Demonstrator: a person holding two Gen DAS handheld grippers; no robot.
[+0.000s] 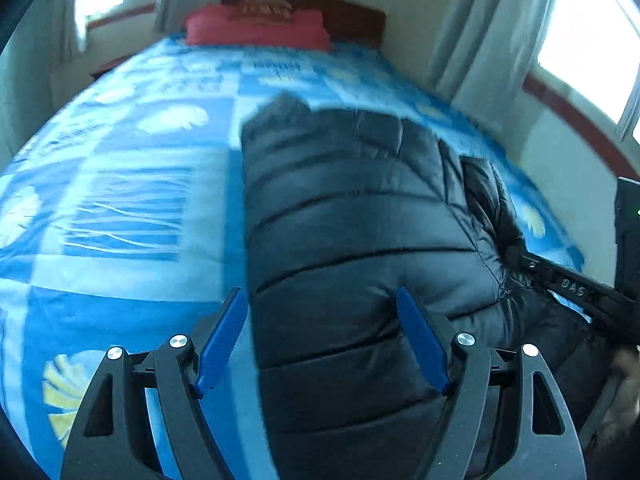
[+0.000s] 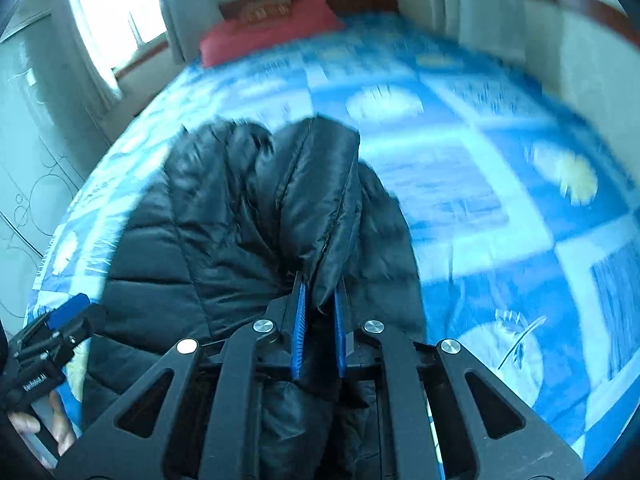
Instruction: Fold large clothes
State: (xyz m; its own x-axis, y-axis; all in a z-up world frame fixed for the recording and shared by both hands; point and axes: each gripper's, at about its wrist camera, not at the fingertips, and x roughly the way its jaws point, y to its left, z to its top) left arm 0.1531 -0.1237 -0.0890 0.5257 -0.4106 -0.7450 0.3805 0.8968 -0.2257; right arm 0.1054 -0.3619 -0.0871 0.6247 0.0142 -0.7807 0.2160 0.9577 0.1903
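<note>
Right gripper clamps black puffer jacket edge — left gripper spread, over jacket

A black quilted puffer jacket lies on the bed, its smooth stitched back facing up on one side. The other side is bunched and lifted into a rumpled ridge.

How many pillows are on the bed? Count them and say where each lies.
1: a red pillow lies at the head of the bed, against the headboard. No other shows, though the black jacket hides some bedding.
</note>
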